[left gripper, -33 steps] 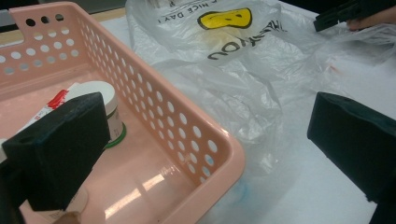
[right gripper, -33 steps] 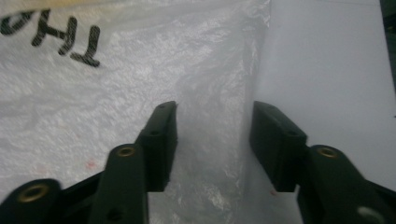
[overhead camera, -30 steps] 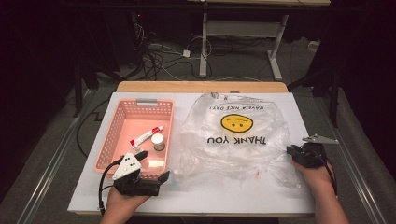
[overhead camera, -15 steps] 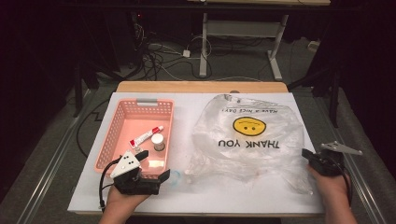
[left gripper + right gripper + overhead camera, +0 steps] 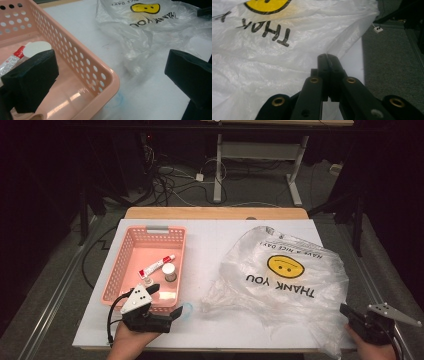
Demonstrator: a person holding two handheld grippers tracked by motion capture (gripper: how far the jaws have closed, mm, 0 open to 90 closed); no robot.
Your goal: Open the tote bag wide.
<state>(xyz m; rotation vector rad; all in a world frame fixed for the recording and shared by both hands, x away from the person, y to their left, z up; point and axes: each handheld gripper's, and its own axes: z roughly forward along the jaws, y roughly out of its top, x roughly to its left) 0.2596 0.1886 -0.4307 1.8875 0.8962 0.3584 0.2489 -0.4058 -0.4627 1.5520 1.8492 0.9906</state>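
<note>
The clear plastic bag [image 5: 287, 280], printed with a yellow smiley face and "THANK YOU", lay spread over the right half of the white counter [image 5: 210, 245], its far edge near the counter's back right corner and its near right corner hanging just past the counter's front right corner. The right tool [image 5: 345, 311] sat at that front right corner, its jaws pressed together on the bag's edge; in the right gripper view the two black jaws [image 5: 328, 60] met flat against each other with a thin fold of the plastic [image 5: 262, 70] caught between them, the bag drawn taut from that point.

The left tool [image 5: 167, 300] rested at the counter's front left edge, held in a hand [image 5: 132, 340], with its jaws spread wide. In the left gripper view one jaw sat inside the pink basket [image 5: 100, 72] and the other outside it over the counter, so the basket's near corner lay between them, untouched.

The pink basket [image 5: 125, 270] stood on the counter's left half. Inside it lay a red-and-white tube [image 5: 157, 266] and a small white-capped jar [image 5: 170, 271], just beside each other.
</note>
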